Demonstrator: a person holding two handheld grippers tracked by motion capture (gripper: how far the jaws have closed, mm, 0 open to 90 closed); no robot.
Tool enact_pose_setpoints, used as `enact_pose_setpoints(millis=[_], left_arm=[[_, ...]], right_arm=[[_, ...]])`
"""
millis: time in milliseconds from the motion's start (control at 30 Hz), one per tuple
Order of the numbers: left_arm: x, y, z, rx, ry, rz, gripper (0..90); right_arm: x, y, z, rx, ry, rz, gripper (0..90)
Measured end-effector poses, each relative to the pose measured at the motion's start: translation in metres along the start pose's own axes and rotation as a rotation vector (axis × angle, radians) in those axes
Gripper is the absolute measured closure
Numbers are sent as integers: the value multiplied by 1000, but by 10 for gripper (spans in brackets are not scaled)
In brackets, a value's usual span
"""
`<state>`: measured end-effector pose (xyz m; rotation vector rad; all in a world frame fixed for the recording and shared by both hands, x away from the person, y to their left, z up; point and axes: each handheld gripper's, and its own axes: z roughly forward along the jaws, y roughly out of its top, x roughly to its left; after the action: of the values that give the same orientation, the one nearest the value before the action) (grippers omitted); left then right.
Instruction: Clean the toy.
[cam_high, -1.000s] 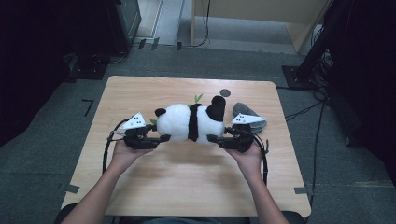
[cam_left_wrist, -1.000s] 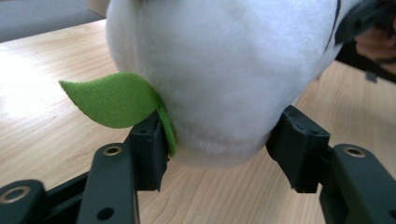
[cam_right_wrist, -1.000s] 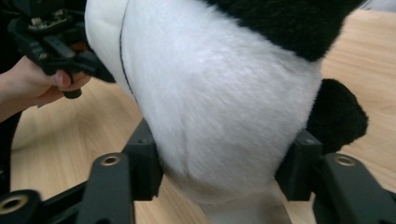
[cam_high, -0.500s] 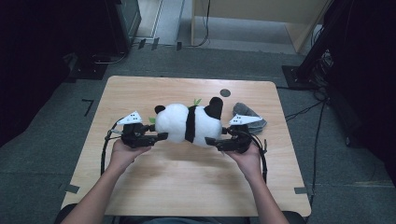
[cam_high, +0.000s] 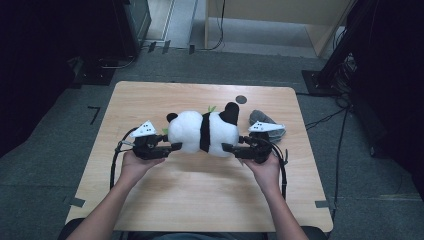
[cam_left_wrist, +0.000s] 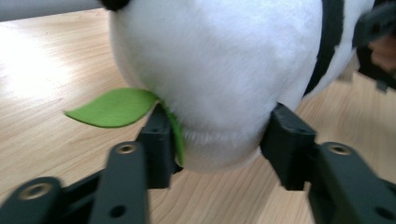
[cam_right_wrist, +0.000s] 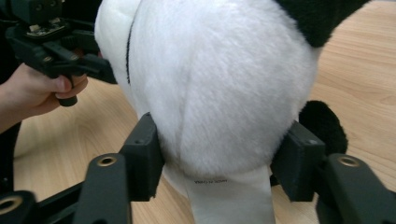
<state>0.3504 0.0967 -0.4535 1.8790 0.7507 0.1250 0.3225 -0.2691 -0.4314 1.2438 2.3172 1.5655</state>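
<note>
Panda toy (cam_high: 205, 131) lay on its side in the middle of the wooden table (cam_high: 165, 197) in the high view, and you held it from both ends. Your left gripper (cam_high: 169, 146) was at the white end on the left. Your right gripper (cam_high: 229, 147) was at the other white end, near the black foot. A grey cloth (cam_high: 265, 120) lay just behind your right gripper.

From the left gripper view, you had the panda toy (cam_left_wrist: 219, 60) between the two black jaws of your left gripper (cam_left_wrist: 219, 144). The jaws had just been closing, and both pads pressed into the soft white fur. A green felt leaf (cam_left_wrist: 112, 108) stuck out beside one pad and was partly pinched under it.

From the right gripper view, you had the round white end of the panda toy (cam_right_wrist: 219, 84) between the jaws of your right gripper (cam_right_wrist: 224, 161). Those jaws had just been closing too, and both pads touched the fur. A white tag (cam_right_wrist: 229, 198) hung down between them. Your left hand (cam_right_wrist: 42, 91) showed far off, holding its gripper.
</note>
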Motion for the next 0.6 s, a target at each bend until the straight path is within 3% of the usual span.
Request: enact_pose_setpoints(millis=[167,333,433,533,600], left_arm=[[0,5,0,17,-14,-62,610],[7,8,-7,-16,-41,-112,633],[8,9,-10,-16,-38,-107,636],[8,8,-10,-12,-29,-93,636],[8,8,-10,-8,-36,-96,633]], right_arm=[[0,0,-1,-34,6,-57,301],[6,-2,2,1,-8,-148,274],[12,-3,7,41,-40,-209,264],[17,-4,13,84,-94,-258,317],[18,-4,13,90,-103,-250,376]])
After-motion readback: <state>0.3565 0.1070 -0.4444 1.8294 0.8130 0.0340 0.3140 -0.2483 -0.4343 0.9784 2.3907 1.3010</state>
